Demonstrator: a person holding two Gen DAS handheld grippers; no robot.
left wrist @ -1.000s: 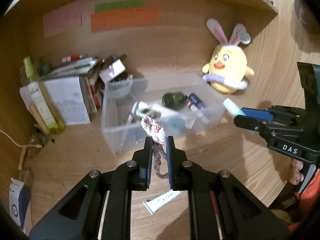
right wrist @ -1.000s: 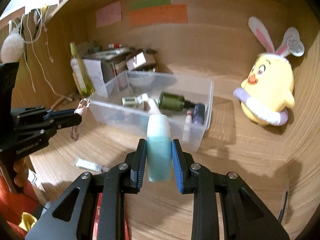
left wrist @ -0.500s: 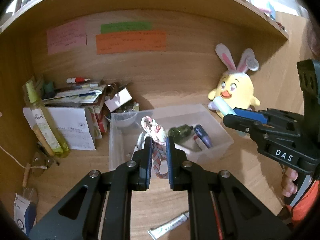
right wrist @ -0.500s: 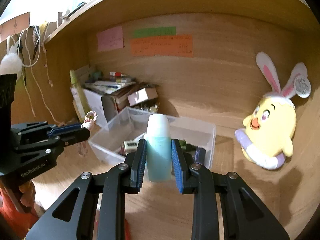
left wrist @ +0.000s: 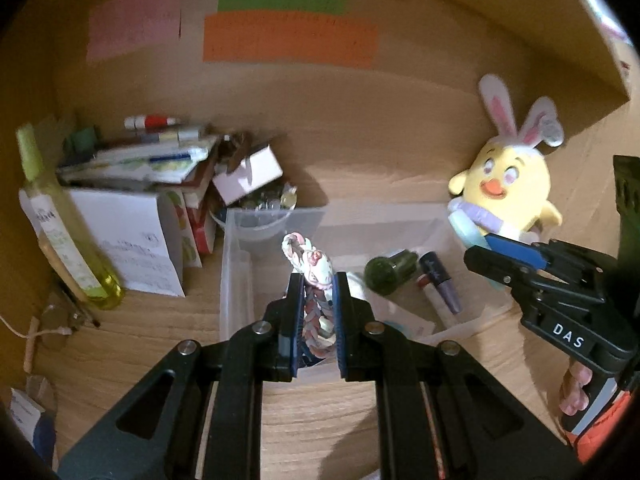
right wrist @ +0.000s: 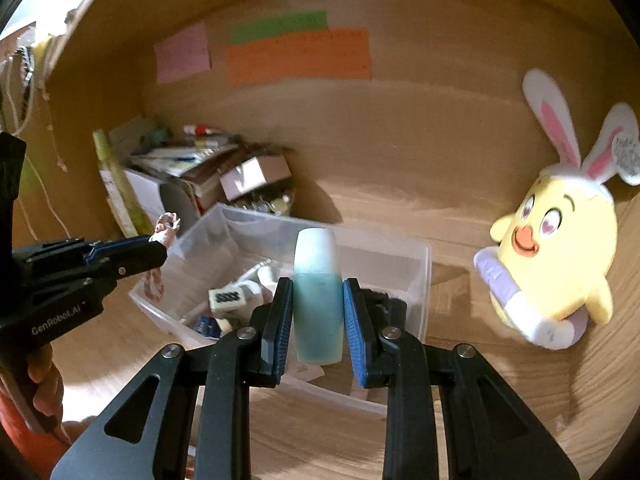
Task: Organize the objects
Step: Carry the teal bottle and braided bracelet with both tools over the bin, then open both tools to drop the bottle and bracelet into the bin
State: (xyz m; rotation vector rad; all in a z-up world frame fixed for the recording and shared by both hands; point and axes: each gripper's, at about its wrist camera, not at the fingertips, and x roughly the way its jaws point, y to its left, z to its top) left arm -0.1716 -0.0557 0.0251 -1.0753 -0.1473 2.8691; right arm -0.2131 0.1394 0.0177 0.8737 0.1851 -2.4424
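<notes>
Two grippers hold things over the clear box (right wrist: 424, 276): left gripper (left wrist: 316, 312) grips a braided band (left wrist: 310, 264), right gripper (right wrist: 318, 312) grips a teal bottle (right wrist: 318, 280), at six o'clock. Each should open only low inside the box.

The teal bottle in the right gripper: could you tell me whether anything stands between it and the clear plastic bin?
Nothing visible does. The teal bottle, clamped in the right gripper, hangs before the open-topped clear bin. The left gripper, holding the braided cord, is off to the side.
</notes>
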